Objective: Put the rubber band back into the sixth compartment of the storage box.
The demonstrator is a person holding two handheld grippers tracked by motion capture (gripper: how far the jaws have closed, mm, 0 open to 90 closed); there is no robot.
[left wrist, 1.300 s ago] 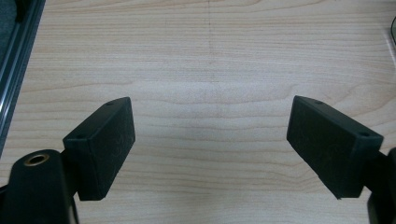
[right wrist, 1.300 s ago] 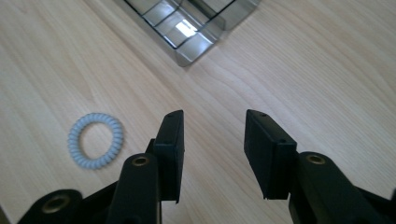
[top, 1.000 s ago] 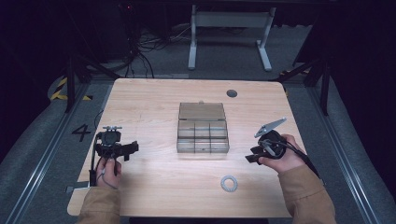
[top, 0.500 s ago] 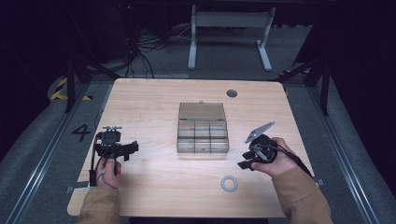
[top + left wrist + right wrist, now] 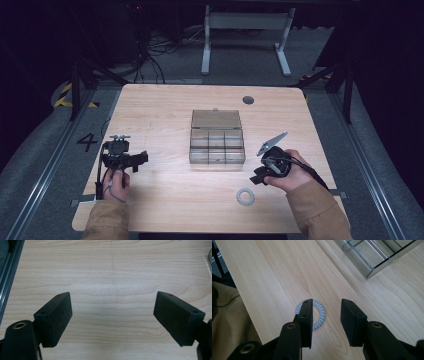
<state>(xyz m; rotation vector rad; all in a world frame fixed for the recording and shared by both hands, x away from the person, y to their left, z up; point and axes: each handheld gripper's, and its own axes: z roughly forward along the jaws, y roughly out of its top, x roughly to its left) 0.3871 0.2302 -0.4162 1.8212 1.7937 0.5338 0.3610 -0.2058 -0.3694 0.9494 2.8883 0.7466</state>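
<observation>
The right gripper is hovering with its jaws parted and just closing, nothing gripped, over the white coil ring. The ring is lying flat on the table, at seven o'clock from that gripper in the high view. The left gripper is gaping wide over bare wood. The clear compartment box is sitting at eleven o'clock from the ring.

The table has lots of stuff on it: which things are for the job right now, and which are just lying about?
For the job:
- spiral hair tie
- right hand-held gripper, jaws apart above it, just been closing
- clear box with compartments, probably

Just lying about:
- left hand-held gripper, open over bare table
- dark round hole
</observation>
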